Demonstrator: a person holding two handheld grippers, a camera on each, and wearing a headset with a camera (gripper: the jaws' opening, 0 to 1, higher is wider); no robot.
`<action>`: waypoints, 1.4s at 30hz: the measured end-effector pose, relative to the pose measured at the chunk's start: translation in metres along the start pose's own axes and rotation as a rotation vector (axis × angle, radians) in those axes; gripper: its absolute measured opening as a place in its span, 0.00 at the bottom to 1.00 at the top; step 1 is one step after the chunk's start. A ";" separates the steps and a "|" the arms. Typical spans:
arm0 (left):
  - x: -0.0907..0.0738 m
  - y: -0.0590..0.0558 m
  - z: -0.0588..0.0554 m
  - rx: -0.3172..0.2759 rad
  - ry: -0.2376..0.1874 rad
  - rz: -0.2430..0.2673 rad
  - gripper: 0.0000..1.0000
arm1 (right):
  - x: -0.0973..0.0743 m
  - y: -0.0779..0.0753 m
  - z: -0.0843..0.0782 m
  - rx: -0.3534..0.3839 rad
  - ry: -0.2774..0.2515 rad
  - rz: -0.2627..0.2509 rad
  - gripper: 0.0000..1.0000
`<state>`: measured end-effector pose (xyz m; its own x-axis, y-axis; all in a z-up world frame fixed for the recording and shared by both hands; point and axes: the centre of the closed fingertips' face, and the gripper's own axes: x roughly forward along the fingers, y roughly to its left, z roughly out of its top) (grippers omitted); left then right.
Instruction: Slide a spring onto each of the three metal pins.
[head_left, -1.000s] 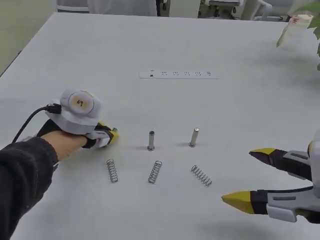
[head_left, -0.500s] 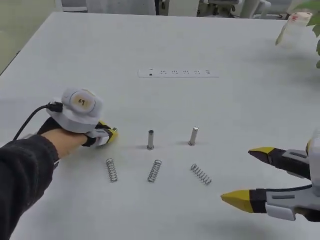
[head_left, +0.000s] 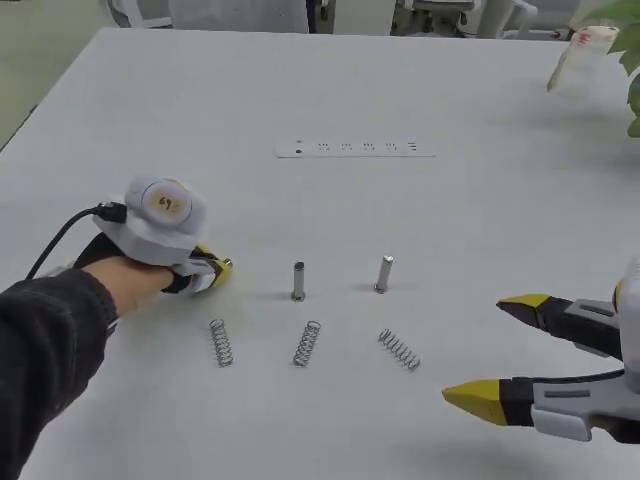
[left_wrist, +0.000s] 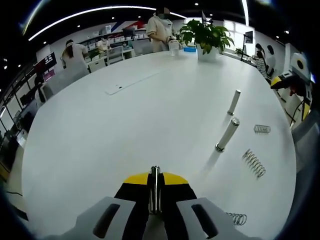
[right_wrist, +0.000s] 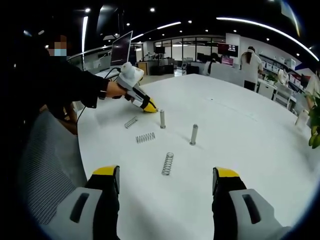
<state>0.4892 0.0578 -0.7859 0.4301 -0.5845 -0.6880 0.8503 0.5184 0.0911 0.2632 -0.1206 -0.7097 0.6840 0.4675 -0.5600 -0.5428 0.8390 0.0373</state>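
Left gripper (left_wrist: 155, 179) clamped on one pin (left_wrist: 155, 197); right gripper (head_left: 492, 350) spread wide, nearest spring (head_left: 399, 349) at its 9 o'clock, head view.

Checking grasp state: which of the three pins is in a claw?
The leftmost pin, clamped in the left claw. The middle pin and rightmost pin stand upright and free.

Three springs (head_left: 308, 343) lie flat near upright pins (head_left: 298, 281) (one pin (left_wrist: 155, 190) clamped).
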 end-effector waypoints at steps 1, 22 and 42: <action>0.000 0.000 0.000 -0.002 0.001 0.000 0.00 | 0.000 0.000 0.000 -0.001 0.000 -0.001 0.75; -0.016 0.000 0.006 -0.022 -0.025 0.001 0.00 | -0.001 0.006 0.005 -0.015 -0.014 0.003 0.75; -0.037 -0.001 0.007 -0.061 -0.069 0.008 0.00 | -0.003 0.010 0.013 -0.038 -0.027 0.009 0.75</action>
<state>0.4740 0.0745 -0.7552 0.4587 -0.6209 -0.6357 0.8274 0.5593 0.0507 0.2618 -0.1096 -0.6970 0.6914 0.4826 -0.5376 -0.5667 0.8239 0.0107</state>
